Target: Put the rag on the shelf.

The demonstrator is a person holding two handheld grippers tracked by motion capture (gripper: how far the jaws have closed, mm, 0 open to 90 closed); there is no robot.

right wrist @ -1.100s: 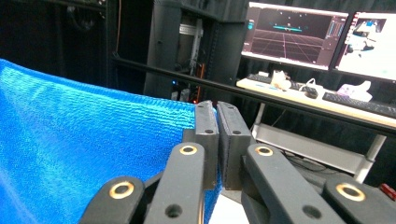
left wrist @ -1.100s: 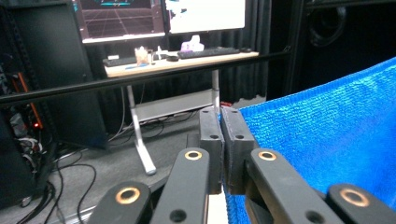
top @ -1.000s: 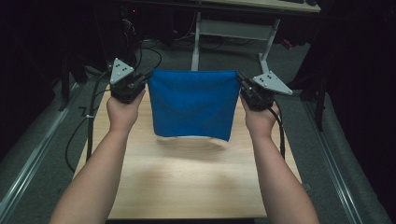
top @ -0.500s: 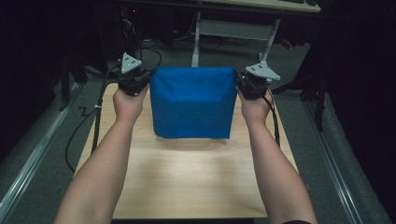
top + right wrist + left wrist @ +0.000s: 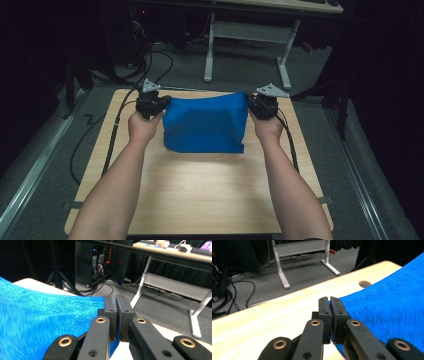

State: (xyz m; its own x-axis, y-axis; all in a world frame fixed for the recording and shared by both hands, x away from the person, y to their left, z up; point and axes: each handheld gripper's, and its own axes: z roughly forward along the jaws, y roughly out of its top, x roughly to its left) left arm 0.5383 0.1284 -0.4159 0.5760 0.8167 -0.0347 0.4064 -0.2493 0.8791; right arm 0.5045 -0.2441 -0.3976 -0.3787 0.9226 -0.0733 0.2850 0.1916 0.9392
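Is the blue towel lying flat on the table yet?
Partly: the blue towel rests its near edge on the table, far corners pinched in both grippers.

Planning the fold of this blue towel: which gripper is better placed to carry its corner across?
Neither clearly: left gripper and right gripper each pinch a far corner of the blue towel, evenly placed.

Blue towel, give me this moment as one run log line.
blue towel: held by two far corners, near edge on table | left gripper: shut on corner | right gripper: shut on corner
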